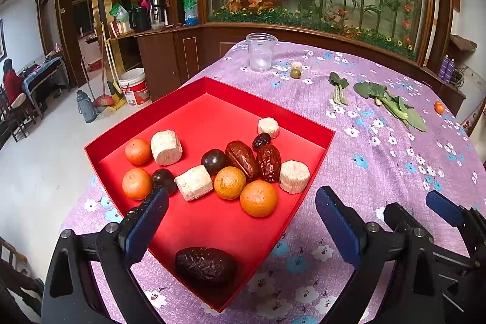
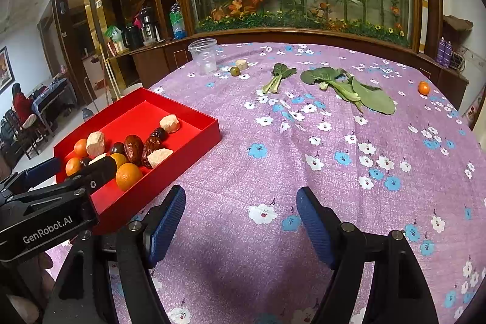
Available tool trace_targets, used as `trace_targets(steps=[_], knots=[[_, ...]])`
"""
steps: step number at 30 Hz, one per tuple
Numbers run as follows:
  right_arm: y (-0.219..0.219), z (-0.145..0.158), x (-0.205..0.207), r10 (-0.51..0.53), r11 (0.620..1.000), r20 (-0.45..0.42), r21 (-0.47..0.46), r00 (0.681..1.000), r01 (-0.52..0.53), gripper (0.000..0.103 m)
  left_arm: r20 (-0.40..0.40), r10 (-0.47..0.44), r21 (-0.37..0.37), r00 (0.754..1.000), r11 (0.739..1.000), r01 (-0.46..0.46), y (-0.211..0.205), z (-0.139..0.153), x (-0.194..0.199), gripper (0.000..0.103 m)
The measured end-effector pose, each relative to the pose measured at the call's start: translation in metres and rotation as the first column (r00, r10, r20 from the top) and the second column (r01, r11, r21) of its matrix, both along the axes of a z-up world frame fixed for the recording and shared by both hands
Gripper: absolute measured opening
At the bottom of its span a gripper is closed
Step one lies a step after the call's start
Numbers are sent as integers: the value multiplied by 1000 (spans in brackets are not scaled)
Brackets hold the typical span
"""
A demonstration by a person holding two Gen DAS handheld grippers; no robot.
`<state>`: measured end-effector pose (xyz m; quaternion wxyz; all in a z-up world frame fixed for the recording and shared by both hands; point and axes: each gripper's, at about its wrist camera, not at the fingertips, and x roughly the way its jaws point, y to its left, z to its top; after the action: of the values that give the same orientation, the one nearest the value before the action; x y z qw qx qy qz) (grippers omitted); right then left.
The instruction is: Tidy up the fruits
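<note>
On purple floral tablecloth (image 2: 334,141), left to right: red tray (image 1: 212,117) holding oranges (image 1: 258,198), dates (image 1: 205,266), pale chunks; left gripper (image 1: 241,220) above it, jaws wide, empty; right gripper (image 2: 241,222) likewise wide, empty; stray orange (image 2: 423,87) far right.

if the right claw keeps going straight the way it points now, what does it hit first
Most likely just the bare tablecloth: the right claw is open, tilted down, with nothing between its fingers. The leafy greens lie further along that line, but depth is hard to judge here. The red tray sits off to its left.
</note>
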<state>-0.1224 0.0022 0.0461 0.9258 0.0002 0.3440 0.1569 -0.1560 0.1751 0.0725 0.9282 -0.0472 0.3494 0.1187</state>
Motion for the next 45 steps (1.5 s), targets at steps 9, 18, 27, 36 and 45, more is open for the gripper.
trace_targets(steps=[9,18,27,36,45], knots=[[17,4,-13,49,997,64,-70,997,-44,88,1,-24,6,1000,1000,24,-6,-1,0,97],[23,9,-18,76,995,73,-63,994,-71,88,228,101,133,968,982,-134,-16,37,-37,103],[48,10,-27,168,984,50,-72,985,-164,89,135,69,34,989,997,-74,-4,26,-31,103],[56,8,-32,185,979,52,-94,981,-180,89,81,81,-11,993,997,-81,4,12,-29,103],[67,5,-31,211,973,38,-105,977,-206,89,56,99,-22,994,995,-98,13,7,-28,103]])
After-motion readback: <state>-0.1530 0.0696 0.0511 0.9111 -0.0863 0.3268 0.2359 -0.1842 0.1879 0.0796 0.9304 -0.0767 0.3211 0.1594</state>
